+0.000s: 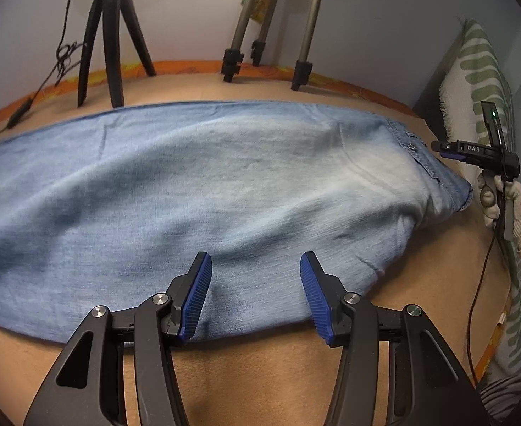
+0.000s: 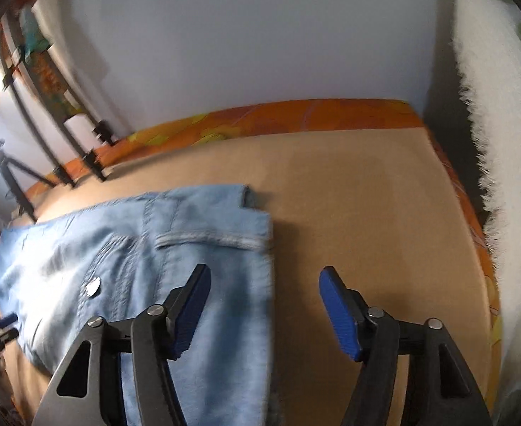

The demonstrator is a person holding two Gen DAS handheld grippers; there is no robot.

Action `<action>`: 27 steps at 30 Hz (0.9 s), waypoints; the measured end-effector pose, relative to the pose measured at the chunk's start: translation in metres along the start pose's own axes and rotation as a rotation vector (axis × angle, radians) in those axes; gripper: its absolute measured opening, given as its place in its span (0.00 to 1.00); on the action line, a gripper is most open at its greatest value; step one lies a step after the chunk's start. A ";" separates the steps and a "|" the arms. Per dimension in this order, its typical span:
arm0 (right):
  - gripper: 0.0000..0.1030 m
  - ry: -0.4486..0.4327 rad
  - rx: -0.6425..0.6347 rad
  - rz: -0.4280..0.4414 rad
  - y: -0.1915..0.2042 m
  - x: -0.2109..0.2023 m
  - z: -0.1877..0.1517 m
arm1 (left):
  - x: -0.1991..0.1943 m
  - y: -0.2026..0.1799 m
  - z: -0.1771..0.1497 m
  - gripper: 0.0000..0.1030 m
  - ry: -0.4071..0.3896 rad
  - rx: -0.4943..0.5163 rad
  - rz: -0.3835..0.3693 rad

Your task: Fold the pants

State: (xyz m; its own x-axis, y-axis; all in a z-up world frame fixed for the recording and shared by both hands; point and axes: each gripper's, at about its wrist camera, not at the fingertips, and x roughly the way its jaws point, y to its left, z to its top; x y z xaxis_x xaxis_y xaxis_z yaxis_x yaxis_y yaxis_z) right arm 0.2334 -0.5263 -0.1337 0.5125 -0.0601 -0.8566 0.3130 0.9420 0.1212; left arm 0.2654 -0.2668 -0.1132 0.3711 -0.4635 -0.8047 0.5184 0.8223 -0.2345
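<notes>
**Ana:** Left wrist view first: the light blue denim pants [image 1: 196,191] lie flat on the tan bed surface [image 1: 260,383], long axis running left to right, waistband end with its metal button toward the right.

**Ben:** And the left gripper [image 1: 256,294]?

**Ana:** It hangs over the near edge of the cloth, blue-padded jaws apart, nothing pinched. The fabric lies just under and ahead of its tips.

**Ben:** The right gripper [image 2: 264,307]?

**Ana:** Jaws spread, nothing between them. In the right wrist view (which is blurred) its left finger sits over the waistband edge of the pants [image 2: 147,266]; the other sits over bare bed. So the garment lies to its left, stretching away toward the tripods.

**Ben:** Which hand is nearer the waistband?

**Ana:** The right one. From the left wrist view, that gripper and the gloved hand [image 1: 508,206] holding it are just beside the waist end.

**Ben:** Any containers?

**Ana:** None. Two tripods stand at the far side, a fringed green-patterned pillow [image 1: 480,71] at the right.

**Ben:** So, probably, each hand takes its nearest edge.
</notes>
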 end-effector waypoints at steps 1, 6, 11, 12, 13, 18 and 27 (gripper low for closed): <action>0.62 0.004 -0.009 -0.007 0.005 0.002 -0.001 | -0.001 0.000 0.000 0.49 0.000 -0.004 -0.006; 0.70 0.060 0.058 -0.048 0.000 0.017 -0.003 | -0.004 0.000 -0.003 0.49 0.003 0.001 -0.012; 0.33 0.033 0.097 0.035 -0.003 0.031 0.002 | -0.007 0.003 -0.003 0.49 -0.003 0.003 0.002; 0.25 0.026 0.097 0.041 0.002 0.033 0.005 | -0.008 0.005 -0.002 0.49 -0.006 -0.002 0.007; 0.14 0.008 0.089 0.013 0.007 0.031 0.007 | -0.009 0.007 -0.001 0.49 -0.009 -0.007 0.008; 0.01 -0.136 -0.035 -0.036 0.032 0.003 0.016 | -0.011 0.014 0.002 0.49 -0.019 -0.023 0.021; 0.01 -0.074 -0.039 -0.147 0.026 0.045 0.044 | -0.011 0.012 0.003 0.49 -0.014 -0.017 0.029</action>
State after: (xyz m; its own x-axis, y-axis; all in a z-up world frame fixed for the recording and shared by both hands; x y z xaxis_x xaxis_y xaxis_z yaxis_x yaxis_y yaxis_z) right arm 0.2994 -0.5189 -0.1468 0.5211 -0.2208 -0.8244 0.3581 0.9334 -0.0236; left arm 0.2701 -0.2531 -0.1052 0.3966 -0.4437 -0.8036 0.4938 0.8411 -0.2207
